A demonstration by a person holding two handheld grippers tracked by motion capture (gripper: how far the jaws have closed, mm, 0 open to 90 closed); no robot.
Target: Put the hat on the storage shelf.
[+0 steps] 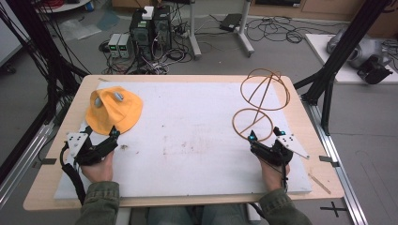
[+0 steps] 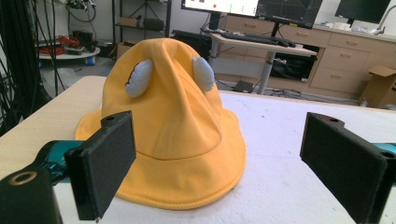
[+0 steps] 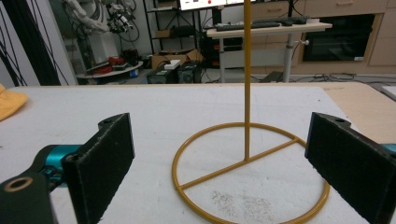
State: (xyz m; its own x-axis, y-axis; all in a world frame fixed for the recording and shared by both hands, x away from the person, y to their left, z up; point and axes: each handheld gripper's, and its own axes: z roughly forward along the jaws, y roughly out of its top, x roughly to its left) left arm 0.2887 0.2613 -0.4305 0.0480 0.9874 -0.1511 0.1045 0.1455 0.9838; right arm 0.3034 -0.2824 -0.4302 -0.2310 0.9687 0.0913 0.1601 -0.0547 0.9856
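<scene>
A wooden worktop [image 1: 300, 122] carries a white foam mat [image 1: 187, 140], seen from above with a person seated at the near edge. An orange bucket hat [image 1: 115, 110] with two grey padded ears [image 2: 139, 78] sits on the mat's far left corner; a gold wire hat stand [image 1: 258, 101] rises from the mat's right side, its ring base [image 3: 250, 172] flat on the mat with a crossbar, its upright rod [image 3: 247, 79] vertical, and looped wire at the top.

Left gripper [image 1: 101, 140]: held in the left hand [image 1: 98, 168] at the near left of the mat, just beside the hat's near brim. In the left gripper view its fingers [image 2: 105, 163] stand wide apart and hold nothing; the hat sits between and beyond them, crown upright, brim resting on the mat.

Right gripper [image 1: 266, 140]: held in the right hand [image 1: 272, 176] at the near right, just beside the near arc of the ring base. In the right gripper view its fingers [image 3: 105, 163] are likewise spread wide and empty, with the ring base and rod framed between them; a small edge of the orange hat shows at the far left.

Background: floor with computer cases [image 1: 150, 30], tangled cables and black frame posts
</scene>
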